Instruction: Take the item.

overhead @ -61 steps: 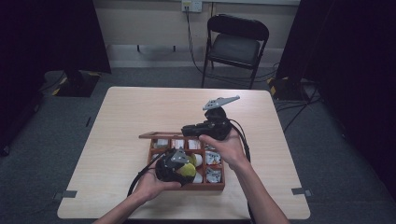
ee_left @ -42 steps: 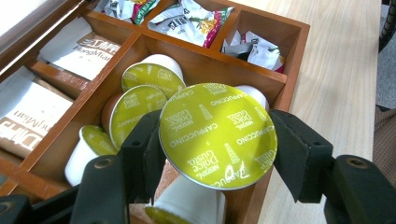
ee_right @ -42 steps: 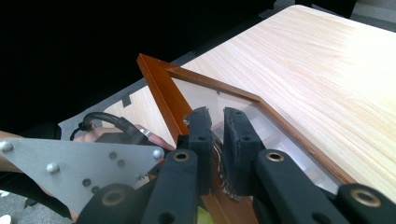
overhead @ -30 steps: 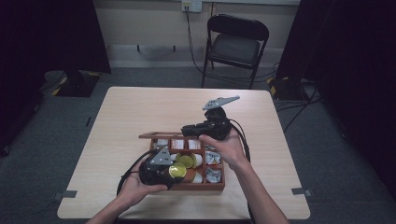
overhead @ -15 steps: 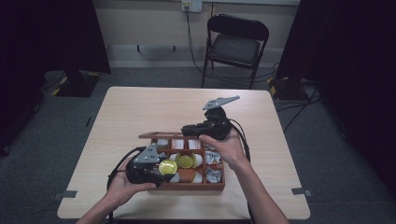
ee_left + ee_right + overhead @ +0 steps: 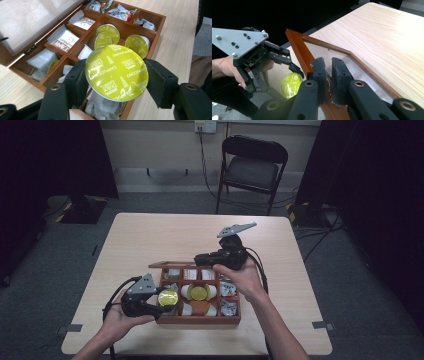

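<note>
Up close, your left gripper (image 6: pixel 116 75) view reads the Cappuccino capsule (image 6: pixel 116 71) clamped between its jaws, above the wooden box (image 6: pixel 200 319), your right gripper (image 6: pixel 328 75) pinching the glass lid (image 6: pixel 342 60).

Light wooden table (image 6: pixel 150 240), a compartmented wooden box (image 6: pixel 200 319) directly on it near the front edge.

The left gripper (image 6: pixel 162 306), cradled low in an upturned left hand (image 6: pixel 120 320), has its jaws clamped, while the right gripper (image 6: pixel 202 257), held from behind by the right hand (image 6: pixel 240 277), is pinched nearly closed.
</note>
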Tool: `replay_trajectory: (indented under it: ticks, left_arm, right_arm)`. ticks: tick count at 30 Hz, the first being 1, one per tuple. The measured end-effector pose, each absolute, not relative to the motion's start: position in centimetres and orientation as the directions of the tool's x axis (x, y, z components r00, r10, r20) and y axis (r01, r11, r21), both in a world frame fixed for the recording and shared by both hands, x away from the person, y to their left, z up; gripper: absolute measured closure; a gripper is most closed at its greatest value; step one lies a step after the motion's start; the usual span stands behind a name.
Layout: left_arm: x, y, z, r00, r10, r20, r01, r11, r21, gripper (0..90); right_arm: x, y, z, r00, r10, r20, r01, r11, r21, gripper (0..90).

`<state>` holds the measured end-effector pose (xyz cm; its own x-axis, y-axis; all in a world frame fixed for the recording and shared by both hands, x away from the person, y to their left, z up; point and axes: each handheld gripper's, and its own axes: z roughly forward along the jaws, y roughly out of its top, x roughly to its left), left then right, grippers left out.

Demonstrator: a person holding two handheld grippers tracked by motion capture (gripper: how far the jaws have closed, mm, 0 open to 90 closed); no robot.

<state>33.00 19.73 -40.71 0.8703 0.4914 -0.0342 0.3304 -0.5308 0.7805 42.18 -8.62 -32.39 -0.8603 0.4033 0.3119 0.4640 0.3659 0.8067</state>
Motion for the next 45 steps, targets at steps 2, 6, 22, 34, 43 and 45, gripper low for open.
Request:
replay_trajectory:
  ticks: [2,6,22,34,43,45]
  left_arm:
    - [33.0,20.2,-40.8,0.863,0.503,-0.037,0.340,-0.525,0.780,38.9]
    - [33.0,21.1,-40.9,0.852,0.522,-0.045,0.354,-0.510,0.784,38.9]
    - [34.2,24.4,-40.8,0.790,0.609,-0.065,0.404,-0.438,0.803,38.9]
    - [35.9,27.0,-41.0,0.731,0.680,-0.062,0.451,-0.414,0.791,38.9]
    - [37.6,28.1,-41.8,0.691,0.719,-0.081,0.489,-0.381,0.785,38.9]
    - [38.0,28.3,-42.0,0.680,0.728,-0.086,0.499,-0.373,0.782,38.9]
  right_arm:
    - [42.2,-8.6,-32.4,-0.860,0.403,0.312,0.464,0.366,0.807,82.2]
    - [42.2,-8.6,-32.4,-0.860,0.404,0.311,0.464,0.367,0.806,82.2]
    - [42.2,-8.6,-32.4,-0.860,0.404,0.312,0.465,0.367,0.806,82.2]
    - [42.2,-8.6,-32.4,-0.860,0.403,0.313,0.465,0.367,0.806,82.2]
    - [42.2,-8.6,-32.4,-0.859,0.404,0.315,0.467,0.367,0.804,82.1]
    - [42.2,-8.6,-32.4,-0.859,0.404,0.315,0.467,0.367,0.804,82.2]
